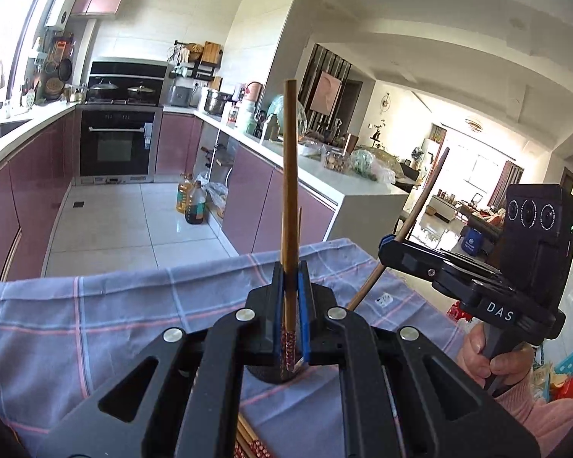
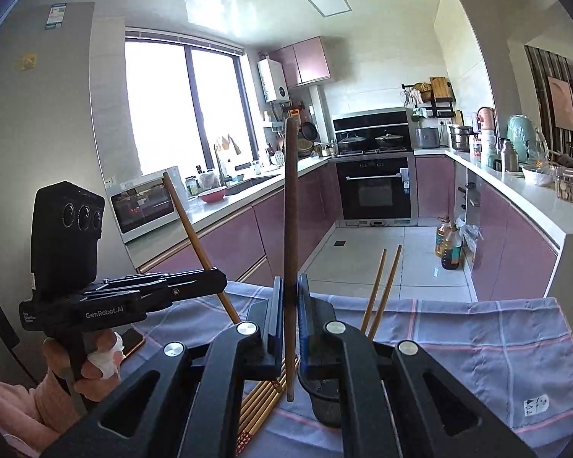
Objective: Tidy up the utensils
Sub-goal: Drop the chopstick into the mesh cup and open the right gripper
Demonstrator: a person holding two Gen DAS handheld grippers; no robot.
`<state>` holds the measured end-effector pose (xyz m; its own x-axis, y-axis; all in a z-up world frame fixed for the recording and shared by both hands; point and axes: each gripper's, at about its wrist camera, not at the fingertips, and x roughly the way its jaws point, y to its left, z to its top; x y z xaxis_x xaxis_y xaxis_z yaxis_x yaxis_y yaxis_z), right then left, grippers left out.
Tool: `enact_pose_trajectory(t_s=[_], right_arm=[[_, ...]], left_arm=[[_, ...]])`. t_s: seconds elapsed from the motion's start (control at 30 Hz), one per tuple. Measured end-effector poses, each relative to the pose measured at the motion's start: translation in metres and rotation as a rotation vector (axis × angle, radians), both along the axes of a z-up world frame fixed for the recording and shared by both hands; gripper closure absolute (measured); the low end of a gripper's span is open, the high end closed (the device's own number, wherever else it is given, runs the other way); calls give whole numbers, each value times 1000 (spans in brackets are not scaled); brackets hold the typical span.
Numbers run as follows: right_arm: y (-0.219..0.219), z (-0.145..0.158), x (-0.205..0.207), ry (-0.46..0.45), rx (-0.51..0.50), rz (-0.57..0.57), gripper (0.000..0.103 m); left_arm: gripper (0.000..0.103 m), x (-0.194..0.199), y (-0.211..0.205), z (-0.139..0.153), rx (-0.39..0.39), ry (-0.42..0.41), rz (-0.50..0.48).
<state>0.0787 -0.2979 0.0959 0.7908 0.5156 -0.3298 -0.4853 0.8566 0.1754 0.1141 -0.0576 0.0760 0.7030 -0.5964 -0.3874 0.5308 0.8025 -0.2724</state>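
A: Left gripper (image 1: pixel 291 278) status?

B: We read it as clamped on one chopstick (image 1: pixel 288 175). The stick stands nearly upright between the blue pads (image 1: pixel 303 305), its red patterned end pointing down and its plain end up.

A: Right gripper (image 2: pixel 289 297)?

B: Also clenched, on a second, darker chopstick (image 2: pixel 290 206). That stick is upright too. Its lower end hangs just above the cloth, beside the black mesh holder (image 2: pixel 324 400).

A: Where are the remaining chopsticks?

B: In the right wrist view we see a bundle of chopsticks (image 2: pixel 263 400) lying flat on the checked cloth (image 2: pixel 477 343), partly under the gripper body, red ends toward the camera. Two more chopsticks (image 2: pixel 380 290) lean in the mesh holder, their tips rising above the far edge of the cloth.

A: Does each gripper appear in the other's view?

B: Yes. In the left wrist view the right one sits at the right edge, held by a hand (image 1: pixel 489 358) in a pink sleeve, its stick slanting up and to the right. In the right wrist view the left one sits at the left edge, held by a hand (image 2: pixel 95 362) with a white wrap on one finger, its stick slanting up and to the left.

A: Surface?

B: The cloth covers the table. A phone (image 2: pixel 131 339) lies at its left edge. Beyond are the kitchen floor and oven (image 2: pixel 376 187).
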Motion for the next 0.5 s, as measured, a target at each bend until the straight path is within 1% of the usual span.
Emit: enact_pose_trajectory(t_s=[0.17,0.23,0.33,0.5], right_arm=[[-4,7,7,-29,-7,-22,97],[-4,7,10,-27,-15,-33,97],[-5,2,18,-5,-26,-48,97],[-5,-16,34,76,-52,-62,97]], left_arm=[[95,6,-14,13,13,-36,2],[95,10,-20,15,26,-44,2],[95,18,-31,8,63,-41,13],[95,34,-47,-14,122,15,14]])
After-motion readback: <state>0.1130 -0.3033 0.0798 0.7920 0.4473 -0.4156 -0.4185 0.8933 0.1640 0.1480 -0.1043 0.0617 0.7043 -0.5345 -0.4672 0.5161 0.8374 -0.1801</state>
